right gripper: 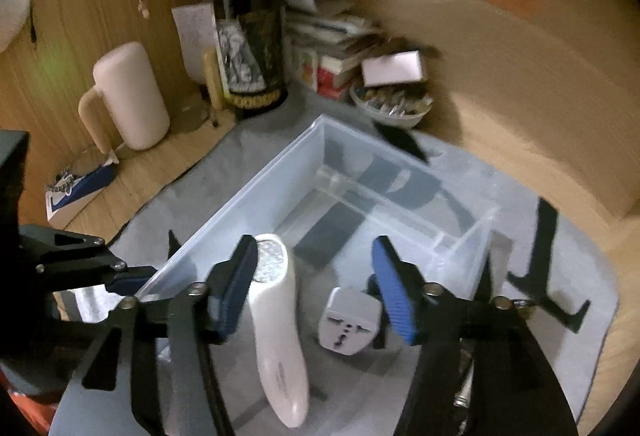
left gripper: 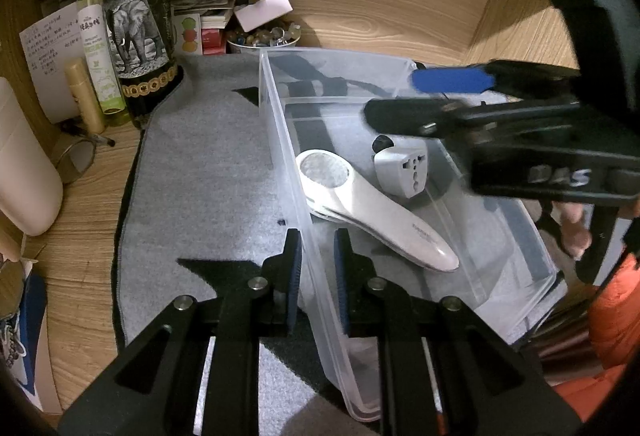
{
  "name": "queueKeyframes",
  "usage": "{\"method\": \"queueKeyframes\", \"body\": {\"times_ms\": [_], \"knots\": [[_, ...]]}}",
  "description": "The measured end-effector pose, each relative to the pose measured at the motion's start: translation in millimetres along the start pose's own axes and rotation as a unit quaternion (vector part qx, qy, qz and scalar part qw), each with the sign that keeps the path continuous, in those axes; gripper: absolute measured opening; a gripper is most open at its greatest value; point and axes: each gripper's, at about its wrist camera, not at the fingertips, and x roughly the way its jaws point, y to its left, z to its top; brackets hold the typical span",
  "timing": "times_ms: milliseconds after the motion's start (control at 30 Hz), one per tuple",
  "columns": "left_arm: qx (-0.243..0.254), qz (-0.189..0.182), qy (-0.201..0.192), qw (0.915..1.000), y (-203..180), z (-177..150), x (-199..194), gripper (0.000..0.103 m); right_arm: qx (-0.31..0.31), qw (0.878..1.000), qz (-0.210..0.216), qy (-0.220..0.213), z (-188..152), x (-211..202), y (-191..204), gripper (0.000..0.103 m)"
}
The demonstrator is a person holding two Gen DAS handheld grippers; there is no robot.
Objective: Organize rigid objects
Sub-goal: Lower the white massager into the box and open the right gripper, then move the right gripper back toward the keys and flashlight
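A clear plastic bin [left gripper: 272, 108] [right gripper: 240, 196] stands on a grey mat [left gripper: 200, 176]. Inside it lie a white handheld device with a round mesh head [left gripper: 372, 208] [right gripper: 276, 336] and a white travel adapter [left gripper: 404, 164] [right gripper: 348, 320]. My left gripper [left gripper: 318, 268] is shut on the bin's near left wall, one pad on each side of it. My right gripper [right gripper: 316, 292] [left gripper: 424, 98] hovers over the bin, open. The device lies close beside its left finger [right gripper: 240, 288] and the adapter near its right finger, neither one pressed by the pads.
A dark wine bottle with an elephant label [left gripper: 136, 16] [right gripper: 248, 48], a green spray bottle [left gripper: 96, 48], a bowl of small items [left gripper: 260, 38] [right gripper: 392, 108], stacked papers and a cream mug [right gripper: 132, 96] crowd the back left. A black bracket [right gripper: 540, 260] lies on the mat right of the bin.
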Motion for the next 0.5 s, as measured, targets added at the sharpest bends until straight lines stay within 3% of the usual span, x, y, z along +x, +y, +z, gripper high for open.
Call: {"method": "queueKeyframes", "body": {"times_ms": [100, 500], "knots": [[-0.002, 0.001, 0.001, 1.0000, 0.2, 0.2, 0.1, 0.014, 0.002, 1.000, -0.012, -0.021, -2.6, -16.7, -4.1, 0.065], [-0.005, 0.016, 0.003, 0.9999, -5.0, -0.5, -3.6, 0.012, 0.033, 0.993, -0.080, -0.085, -24.7, -77.8, -39.2, 0.066]]}}
